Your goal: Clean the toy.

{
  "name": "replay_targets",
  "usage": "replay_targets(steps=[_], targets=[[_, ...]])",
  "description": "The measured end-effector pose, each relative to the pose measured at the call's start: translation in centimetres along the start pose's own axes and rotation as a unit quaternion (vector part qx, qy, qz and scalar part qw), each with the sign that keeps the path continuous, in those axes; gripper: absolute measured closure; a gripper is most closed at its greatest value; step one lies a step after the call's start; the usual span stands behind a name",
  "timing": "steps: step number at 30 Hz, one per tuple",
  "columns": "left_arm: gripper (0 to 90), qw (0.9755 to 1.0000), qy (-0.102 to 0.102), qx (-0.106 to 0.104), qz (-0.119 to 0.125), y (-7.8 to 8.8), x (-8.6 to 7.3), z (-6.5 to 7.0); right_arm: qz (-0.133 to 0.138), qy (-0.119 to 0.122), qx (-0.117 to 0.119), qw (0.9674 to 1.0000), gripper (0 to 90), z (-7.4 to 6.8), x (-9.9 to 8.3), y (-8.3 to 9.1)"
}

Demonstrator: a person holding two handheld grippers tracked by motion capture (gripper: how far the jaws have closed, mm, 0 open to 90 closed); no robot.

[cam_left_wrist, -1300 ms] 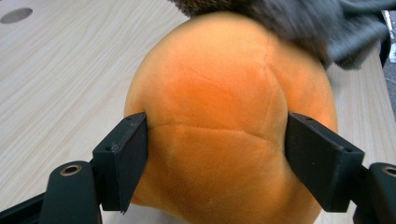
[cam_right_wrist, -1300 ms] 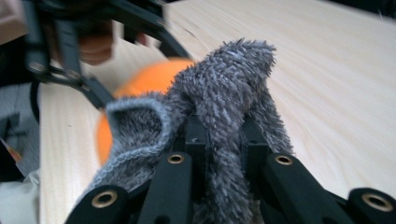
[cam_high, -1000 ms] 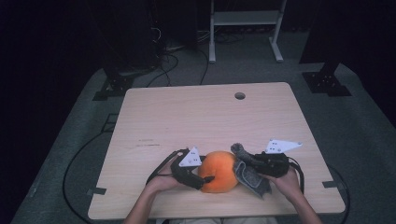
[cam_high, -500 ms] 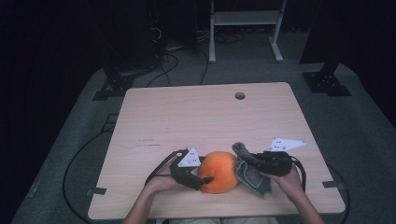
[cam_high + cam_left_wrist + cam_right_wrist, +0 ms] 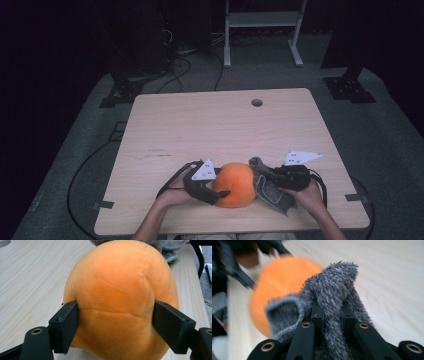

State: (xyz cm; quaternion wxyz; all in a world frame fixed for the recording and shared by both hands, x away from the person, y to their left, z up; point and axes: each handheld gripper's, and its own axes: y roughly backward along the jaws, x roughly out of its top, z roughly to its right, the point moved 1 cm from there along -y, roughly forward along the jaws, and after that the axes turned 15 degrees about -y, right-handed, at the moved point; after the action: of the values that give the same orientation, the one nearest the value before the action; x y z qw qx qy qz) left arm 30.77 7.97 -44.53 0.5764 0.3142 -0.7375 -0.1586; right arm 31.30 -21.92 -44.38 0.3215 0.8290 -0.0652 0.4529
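Near the front edge of the table (image 5: 220, 125), a little right of its middle, sits a round orange plush ball (image 5: 235, 184), its soft surface creased by a few seams. The left hand-held gripper (image 5: 212, 189) comes at it from the left: in the left gripper view the orange plush ball (image 5: 120, 300) bulges between the two black jaws, whose pads press into its flanks on either side, so this hand-held gripper is clamped on the ball. The person's left hand (image 5: 172, 196) holds the gripper body just inside the front edge, with the cable looping off toward the left.

Touching the ball on its right is a grey furry cloth (image 5: 270, 187), a shaggy piece that drapes down toward the front edge. The right hand-held gripper (image 5: 272, 179) has its jaws pressed together on this cloth; in the right gripper view a fold of the grey furry cloth (image 5: 332, 295) rises out from between the closed jaws and curls over at the top, with the orange ball blurred just behind it. The right hand (image 5: 307, 196) grips the tool near the front right part of the table

No container is on the table; a small round hole (image 5: 257, 102) shows near its back edge
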Motion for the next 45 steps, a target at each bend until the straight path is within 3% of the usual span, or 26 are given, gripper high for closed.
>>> replay_targets(steps=[3,5,7,9,11,13,15,16,18,20,21,23,25,26,27,29,31,33,35,38,40,42,44,45], targets=[[22.8,0.9999,-0.016,-0.005,-0.002,-0.1,0.6,0.4,0.029,0.028,0.031,0.9987,77.1,-2.2,1.3,-0.1],[21.7,0.9997,-0.02,-0.012,0.0,0.0,0.9,0.5,0.022,0.044,0.036,0.9981,77.1,-3.2,1.7,-0.6],[19.2,0.9997,-0.01,-0.022,0.008,0.3,1.0,0.3,0.0,0.055,0.03,0.9981,77.1,-3.3,1.3,-1.4],[16.4,0.9994,0.012,-0.024,0.02,0.8,1.2,-0.3,0.004,0.05,0.03,0.9983,77.1,-3.2,0.8,-1.3],[10.0,0.9994,0.035,-0.007,0.001,0.6,1.2,-0.9,0.003,0.051,0.026,0.9984,77.1,-3.1,0.7,-0.9],[6.6,0.9984,0.051,-0.019,-0.013,-0.1,1.0,-0.9,0.003,0.05,0.025,0.9984,77.0,-3.0,0.5,-0.7],[8.8,0.9984,0.049,-0.023,-0.017,-0.7,0.9,-0.6,0.002,0.052,0.027,0.9983,77.0,-3.0,0.5,-0.6],[15.0,0.9986,0.047,-0.019,-0.014,-0.7,0.9,-0.5,0.002,0.053,0.024,0.9983,77.0,-3.1,0.5,-0.6],[28.3,0.9996,0.028,0.001,-0.005,-0.3,1.3,-0.2,0.004,0.057,0.02,0.9982,77.0,-3.1,0.5,-0.4],[35.1,0.9995,0.0,0.028,0.017,0.2,2.0,0.1,0.011,0.054,0.018,0.9983,77.1,-3.0,0.6,0.0],[35.6,0.9985,-0.018,0.048,0.021,0.4,2.4,0.2,0.016,0.055,0.015,0.9982,77.1,-3.0,0.8,0.3],[35.4,0.994,-0.062,0.09,0.012,0.2,3.1,0.4,0.036,0.062,0.003,0.9974,77.2,-3.3,1.2,0.8],[33.3,0.9899,-0.099,0.101,0.002,-0.6,3.3,0.9,0.051,0.075,0.002,0.9959,77.1,-4.3,1.6,0.7],[31.5,0.9897,-0.104,0.099,0.0,-0.9,3.2,1.0,0.048,0.089,-0.001,0.9949,77.1,-4.9,1.7,0.2],[29.4,0.9909,-0.098,0.092,-0.004,-0.9,3.1,1.0,0.036,0.103,-0.007,0.994,77.1,-5.6,1.7,-0.4],[26.7,0.9957,-0.063,0.068,0.002,-0.5,2.4,0.4,0.026,0.124,-0.022,0.9917,77.3,-5.8,1.5,-1.3],[27.7,0.9966,-0.048,0.067,0.002,-0.3,1.6,0.2,0.024,0.11,-0.016,0.9934,77.3,-5.2,1.4,-1.5],[27.8,0.9971,-0.039,0.064,0.006,-0.3,1.3,0.1,0.017,0.102,-0.028,0.9942,77.4,-4.0,1.2,-1.3],[27.4,0.9972,-0.041,0.062,0.012,-0.4,1.3,0.2,0.015,0.072,-0.022,0.9971,77.2,-2.7,0.8,-0.8],[26.7,0.9964,-0.056,0.063,0.011,-0.5,1.5,0.4,0.011,0.05,-0.023,0.9984,77.1,-1.7,0.7,0.1],[26.7,0.9962,-0.061,0.061,0.01,-0.6,1.7,0.5,0.027,0.054,-0.018,0.998,77.1,-2.2,1.1,0.3],[26.1,0.9961,-0.066,0.058,0.01,-0.5,1.8,0.6,0.042,0.067,0.004,0.9969,77.1,-3.4,1.7,0.1],[21.5,0.9971,-0.056,0.049,0.016,0.1,2.0,0.2,0.02,0.092,-0.004,0.9955,77.0,-4.3,1.9,-0.8],[19.0,0.9976,-0.041,0.048,0.028,0.5,2.0,-0.1,0.015,0.1,-0.008,0.9948,77.0,-4.4,1.7,-1.2]])
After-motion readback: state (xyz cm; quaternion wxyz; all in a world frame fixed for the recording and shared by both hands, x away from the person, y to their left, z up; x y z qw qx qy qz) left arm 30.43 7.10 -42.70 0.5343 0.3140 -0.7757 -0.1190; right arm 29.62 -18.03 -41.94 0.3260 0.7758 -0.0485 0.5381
